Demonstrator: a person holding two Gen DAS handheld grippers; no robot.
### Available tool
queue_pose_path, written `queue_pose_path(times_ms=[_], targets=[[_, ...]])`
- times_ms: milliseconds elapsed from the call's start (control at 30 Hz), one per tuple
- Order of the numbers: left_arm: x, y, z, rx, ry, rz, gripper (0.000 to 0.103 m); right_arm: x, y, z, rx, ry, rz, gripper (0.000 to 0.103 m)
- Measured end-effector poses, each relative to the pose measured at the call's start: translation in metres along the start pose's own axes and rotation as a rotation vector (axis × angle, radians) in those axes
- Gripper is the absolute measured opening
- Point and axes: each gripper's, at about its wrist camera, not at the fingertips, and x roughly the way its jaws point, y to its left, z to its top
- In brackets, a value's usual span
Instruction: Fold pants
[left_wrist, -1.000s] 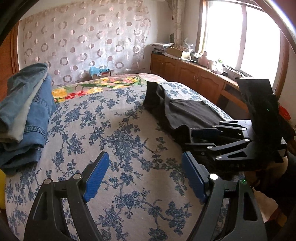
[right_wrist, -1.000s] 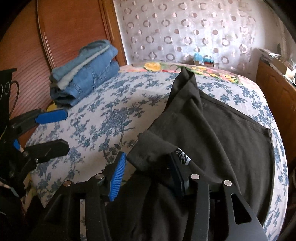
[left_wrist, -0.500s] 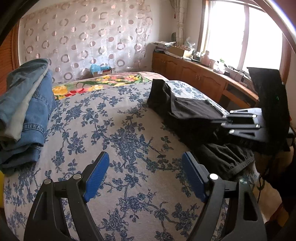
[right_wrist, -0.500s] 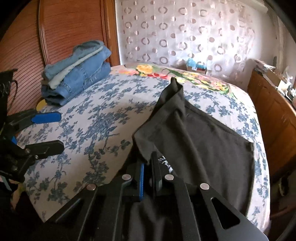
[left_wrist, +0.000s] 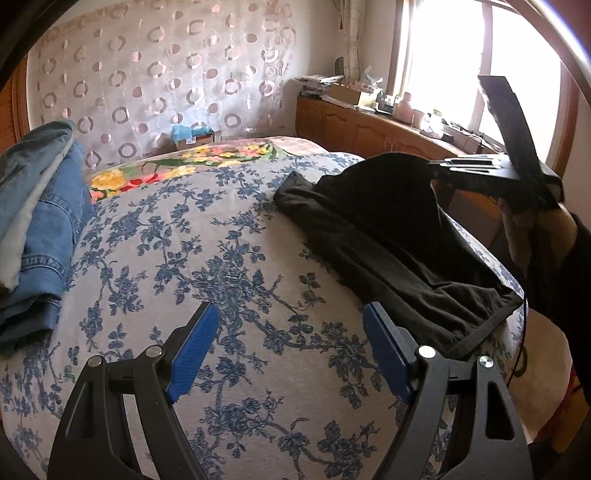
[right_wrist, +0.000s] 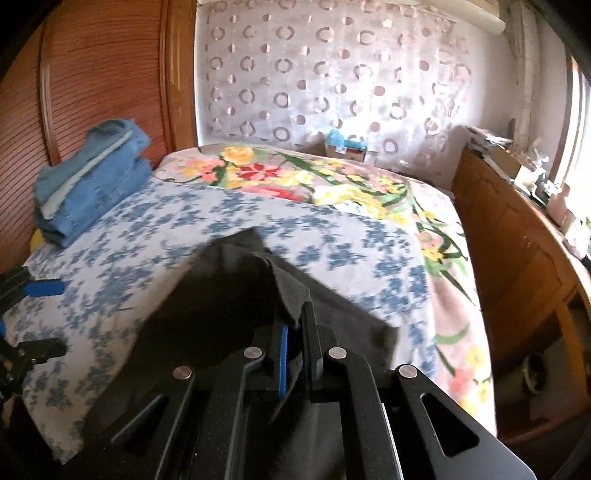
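Blue-padded fingers of the left gripper (left_wrist: 286, 345) gape wide over the floral bedspread (left_wrist: 221, 258) — holding nothing; black pants (left_wrist: 388, 236) lie to its right. From the right wrist, the right gripper (right_wrist: 293, 334) pinches a lifted pants edge — folded jeans (right_wrist: 88, 181) sit by the headboard.

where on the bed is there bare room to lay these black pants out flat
Open blue-flowered bedspread lies between the folded jeans stack at the left and the black pants. The open left gripper hovers over it. The right edge is crowded: the right gripper lifts the pants there.
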Motion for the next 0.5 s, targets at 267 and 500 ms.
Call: queue_pose_path(times_ms=[267,500], targets=[[0.007,-0.006,0.001,0.007,0.018,0.007,0.081,0.028,-0.024,0.001,0.017,0.063,-0.055,0.006],[0.011,-0.01,0.002,0.014,0.034,0.011,0.081,0.046,-0.041,0.005,0.092,0.087,-0.136,0.006]])
